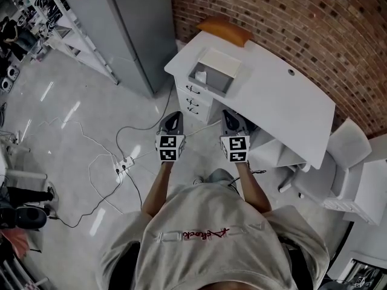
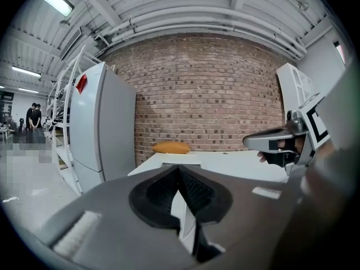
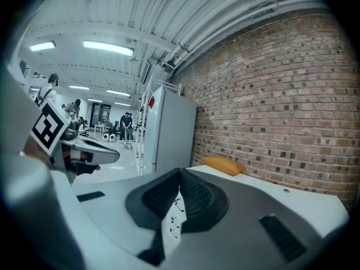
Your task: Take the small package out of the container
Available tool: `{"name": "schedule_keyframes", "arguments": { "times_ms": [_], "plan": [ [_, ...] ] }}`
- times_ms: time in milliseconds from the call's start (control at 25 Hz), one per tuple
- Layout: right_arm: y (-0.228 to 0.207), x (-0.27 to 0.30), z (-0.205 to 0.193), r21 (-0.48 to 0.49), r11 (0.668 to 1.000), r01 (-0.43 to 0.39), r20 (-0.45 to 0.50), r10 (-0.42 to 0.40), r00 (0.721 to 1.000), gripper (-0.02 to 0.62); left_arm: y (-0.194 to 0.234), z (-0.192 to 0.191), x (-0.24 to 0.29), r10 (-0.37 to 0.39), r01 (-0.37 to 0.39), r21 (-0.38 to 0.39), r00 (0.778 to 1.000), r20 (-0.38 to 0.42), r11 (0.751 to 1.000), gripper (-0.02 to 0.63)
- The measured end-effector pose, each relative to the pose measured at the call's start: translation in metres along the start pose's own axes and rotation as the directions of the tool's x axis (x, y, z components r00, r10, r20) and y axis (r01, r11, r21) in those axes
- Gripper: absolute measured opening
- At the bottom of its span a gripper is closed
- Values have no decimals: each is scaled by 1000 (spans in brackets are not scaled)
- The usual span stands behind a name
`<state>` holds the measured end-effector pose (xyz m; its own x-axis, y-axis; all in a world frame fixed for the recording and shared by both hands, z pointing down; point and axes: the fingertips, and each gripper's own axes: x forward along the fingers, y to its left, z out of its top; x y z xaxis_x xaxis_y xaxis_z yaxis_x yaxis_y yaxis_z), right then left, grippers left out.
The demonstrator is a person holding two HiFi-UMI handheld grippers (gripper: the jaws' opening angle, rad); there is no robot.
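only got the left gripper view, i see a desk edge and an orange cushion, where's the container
Observer: The head view shows a grey container on the white desk, at the corner above the drawers.
Operator: anything in it
Observer: A small white package lies inside, toward the left end in that view.
Operator: right jaws ready to go in
Observer: The right gripper has its jaws shut, with nothing between them.

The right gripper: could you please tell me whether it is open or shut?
Shut: the right gripper shows its jaws touching at the tips, nothing between them.
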<state>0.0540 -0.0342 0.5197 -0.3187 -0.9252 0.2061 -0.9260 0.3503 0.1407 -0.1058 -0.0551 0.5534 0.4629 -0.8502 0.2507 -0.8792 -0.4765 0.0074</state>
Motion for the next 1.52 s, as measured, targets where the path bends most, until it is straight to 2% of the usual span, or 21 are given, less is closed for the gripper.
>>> {"name": "schedule_keyframes", "arguments": {
  "times_ms": [440, 760, 1120, 1520],
  "plan": [
    [2, 2, -21, 1, 1000, -14, -24, 14, 1000, 11, 0, -17, 6, 15, -16, -21, 999, -29, 1000, 9],
    [-12, 39, -24, 18, 999, -34, -18, 34, 999, 11, 12, -23, 34, 30, -32, -20, 998, -59, 999, 9],
    [-46, 113, -22, 26, 999, -47, -21, 48, 999, 11, 40, -9, 109, 37, -38, -24, 997, -69, 999, 9],
    [-100, 198, 2, 20, 998, -66, -19, 66, 998, 11, 67, 28, 202, 45, -46, -21, 997, -65, 999, 9]
  ]
}}
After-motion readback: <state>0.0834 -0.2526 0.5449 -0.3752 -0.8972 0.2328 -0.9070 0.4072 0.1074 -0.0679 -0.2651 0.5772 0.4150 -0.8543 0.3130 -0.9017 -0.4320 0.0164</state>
